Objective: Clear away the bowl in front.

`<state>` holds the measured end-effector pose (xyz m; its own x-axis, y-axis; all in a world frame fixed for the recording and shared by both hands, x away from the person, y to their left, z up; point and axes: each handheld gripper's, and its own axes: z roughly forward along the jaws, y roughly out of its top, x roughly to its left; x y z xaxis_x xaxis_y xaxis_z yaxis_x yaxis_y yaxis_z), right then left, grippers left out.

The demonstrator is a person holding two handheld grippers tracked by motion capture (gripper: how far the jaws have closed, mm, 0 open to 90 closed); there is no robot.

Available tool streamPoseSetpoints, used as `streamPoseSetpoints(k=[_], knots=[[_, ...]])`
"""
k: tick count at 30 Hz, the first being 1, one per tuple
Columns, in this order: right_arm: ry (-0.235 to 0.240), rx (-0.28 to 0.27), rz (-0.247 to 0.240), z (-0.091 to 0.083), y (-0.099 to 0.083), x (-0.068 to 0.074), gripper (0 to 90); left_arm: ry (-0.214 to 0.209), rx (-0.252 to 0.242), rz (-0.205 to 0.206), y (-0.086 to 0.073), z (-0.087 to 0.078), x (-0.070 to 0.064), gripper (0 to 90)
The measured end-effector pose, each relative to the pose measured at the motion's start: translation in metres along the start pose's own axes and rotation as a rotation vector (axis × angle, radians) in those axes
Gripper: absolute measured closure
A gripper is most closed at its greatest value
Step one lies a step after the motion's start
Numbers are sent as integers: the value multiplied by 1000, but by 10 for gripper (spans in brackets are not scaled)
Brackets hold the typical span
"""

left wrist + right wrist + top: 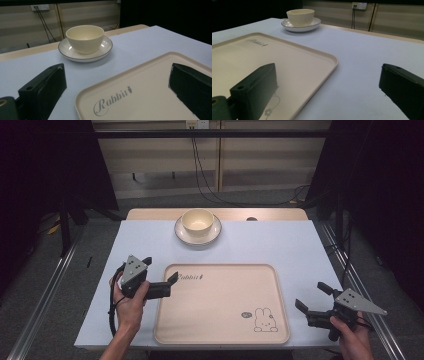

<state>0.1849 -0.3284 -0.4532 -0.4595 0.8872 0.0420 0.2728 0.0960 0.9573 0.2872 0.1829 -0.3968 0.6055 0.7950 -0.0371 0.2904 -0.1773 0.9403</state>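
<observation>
A cream bowl [198, 220] stands upright in a white saucer with a dark rim [214, 234] at the back middle of the table. Nearer me lies a beige tray [222, 302], bare, printed "Rabbit" and a bunny. My left gripper [160, 269] is open at the tray's left back corner, one jaw over the tray's edge, the other over the mat. My right gripper [311, 295] is open just right of the tray's front right corner. In the left gripper view the bowl [85, 37], saucer [72, 55] and tray [145, 85] lie ahead. Nothing sits between either pair of jaws.
A pale blue mat [280, 245] covers the table, and a wooden strip [150, 214] shows at the back edge. Cables [205, 185] hang from a wall socket behind the table. Metal rails [45, 290] run along the floor on both sides.
</observation>
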Motion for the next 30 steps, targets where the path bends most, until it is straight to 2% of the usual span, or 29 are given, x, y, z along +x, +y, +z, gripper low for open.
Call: streamPoseSetpoints(k=[1,4,6,7,10,11,12,15,17,19,22,24,28,29,30], knots=[[-4,-1,1,0,0,0,15,-3,-9,-12,1,2,0,16],[-5,-3,-4,0,0,-1,15,1,10,23,6,8,2,13],[-4,-7,-4,0,0,-1,15,-18,11,16,9,13,3,11],[-3,-6,-1,0,0,-1,15,-7,8,8,11,17,3,12],[6,-2,-3,0,0,0,15,-17,6,-1,13,21,4,9],[6,-2,-3,0,0,0,15,-25,11,12,14,23,5,9],[2,-3,-4,1,0,0,15,-14,20,20,15,25,5,11],[1,-3,-5,2,0,0,15,-51,43,37,18,35,7,19],[2,-4,-6,2,0,1,15,-38,52,34,19,40,7,6],[3,-4,-6,2,0,0,15,-53,50,19,20,49,10,18],[3,-4,-7,2,-1,0,15,-37,66,30,21,56,13,22],[2,-5,-8,2,0,0,15,-35,59,-3,21,63,14,24],[3,-5,-7,2,0,0,15,-18,56,15,24,71,17,34],[3,-5,-7,2,0,0,15,-9,54,7,25,74,18,34],[2,-4,-5,2,0,1,15,-9,73,23,26,77,20,34]])
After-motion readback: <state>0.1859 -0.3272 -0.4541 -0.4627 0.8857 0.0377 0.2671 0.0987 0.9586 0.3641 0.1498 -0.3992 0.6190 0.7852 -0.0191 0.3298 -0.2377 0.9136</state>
